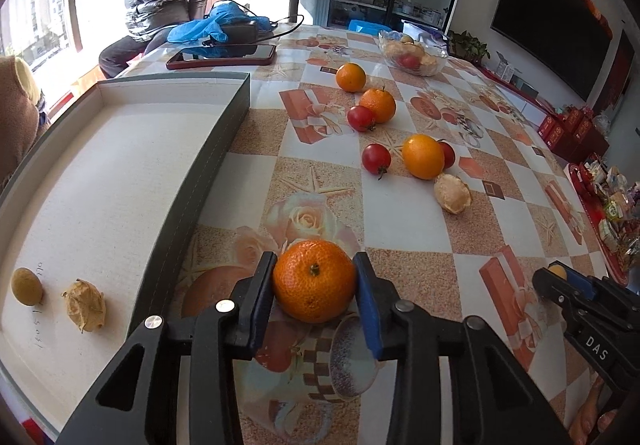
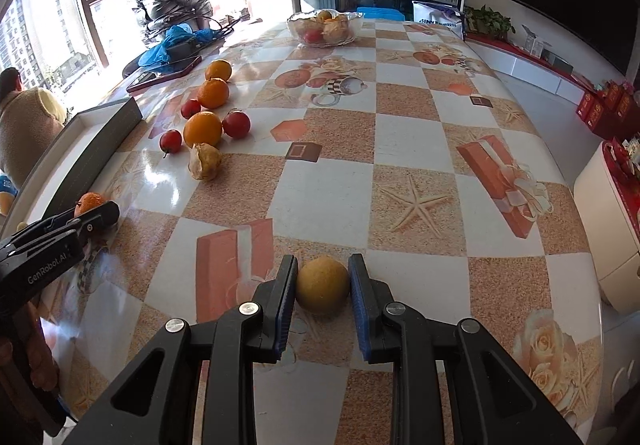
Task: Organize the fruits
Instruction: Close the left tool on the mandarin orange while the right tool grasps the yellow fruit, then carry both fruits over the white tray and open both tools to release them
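My left gripper point(image 1: 315, 281) is shut on a mandarin point(image 1: 314, 287) just above the patterned table, right of the grey tray point(image 1: 208, 149). The tray holds a small yellow-brown round fruit point(image 1: 26, 286) and a husked fruit point(image 1: 84, 305). My right gripper point(image 2: 323, 285) is shut on a yellow-brown round fruit point(image 2: 322, 285) at the table's near side. It shows at the right edge of the left wrist view point(image 1: 560, 277). Oranges point(image 1: 423, 156), tomatoes point(image 1: 376, 159) and a husked fruit point(image 1: 453, 193) lie loose mid-table.
A glass bowl point(image 1: 434, 59) of fruit stands at the far end. A phone point(image 1: 222, 57) and a blue cloth point(image 1: 216, 25) lie beyond the tray. A person sits by the window. A red tray point(image 1: 600, 229) of snacks is off the table's right edge.
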{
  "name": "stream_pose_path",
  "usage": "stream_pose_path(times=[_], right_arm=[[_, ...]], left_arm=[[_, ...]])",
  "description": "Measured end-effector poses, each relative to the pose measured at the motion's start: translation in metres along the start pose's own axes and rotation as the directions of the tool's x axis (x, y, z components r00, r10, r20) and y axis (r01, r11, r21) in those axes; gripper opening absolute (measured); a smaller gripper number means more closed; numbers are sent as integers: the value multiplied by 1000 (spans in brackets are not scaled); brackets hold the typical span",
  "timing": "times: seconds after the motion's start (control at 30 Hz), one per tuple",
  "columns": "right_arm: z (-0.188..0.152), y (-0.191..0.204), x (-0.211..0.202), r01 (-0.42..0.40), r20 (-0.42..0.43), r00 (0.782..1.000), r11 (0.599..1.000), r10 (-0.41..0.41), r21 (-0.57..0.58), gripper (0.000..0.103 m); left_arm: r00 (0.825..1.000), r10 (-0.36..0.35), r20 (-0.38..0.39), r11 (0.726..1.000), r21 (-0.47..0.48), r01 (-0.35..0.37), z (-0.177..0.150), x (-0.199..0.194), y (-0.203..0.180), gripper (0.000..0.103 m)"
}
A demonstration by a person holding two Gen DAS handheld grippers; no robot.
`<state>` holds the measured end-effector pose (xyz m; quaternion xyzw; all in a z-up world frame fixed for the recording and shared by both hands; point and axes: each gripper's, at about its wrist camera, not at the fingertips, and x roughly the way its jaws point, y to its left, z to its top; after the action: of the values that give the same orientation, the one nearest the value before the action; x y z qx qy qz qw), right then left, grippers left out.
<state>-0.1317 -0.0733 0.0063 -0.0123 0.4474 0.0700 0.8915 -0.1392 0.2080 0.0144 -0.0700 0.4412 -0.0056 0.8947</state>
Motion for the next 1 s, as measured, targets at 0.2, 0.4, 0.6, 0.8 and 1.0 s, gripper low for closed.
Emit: stream_pose_path(times=[0.2, 0.4, 0.6, 0.8, 1.0], right_arm=[[-3, -3, -4, -24, -20, 1000, 1000, 24, 12, 28], [-4, -8, -7, -61, -59, 996, 997, 64, 51, 28], [3, -1, -13, -101, -74, 992, 992, 106, 69, 28], [15, 21, -18, -131, -69, 989, 991, 134, 34, 28], [27, 47, -19, -168, -76, 983, 986, 167, 4, 28]], left_arm=[[999, -30, -35, 1000, -10, 29, -5, -9, -1, 42], [998, -34, -59, 999, 19, 36, -9, -17, -8, 42], [998, -42, -52, 999, 24, 44, -4, -29, -5, 42], [999, -43, -29, 999, 15, 43, 2, -42, 6, 42], [999, -40, -16, 999, -11, 39, 6, -49, 21, 42]])
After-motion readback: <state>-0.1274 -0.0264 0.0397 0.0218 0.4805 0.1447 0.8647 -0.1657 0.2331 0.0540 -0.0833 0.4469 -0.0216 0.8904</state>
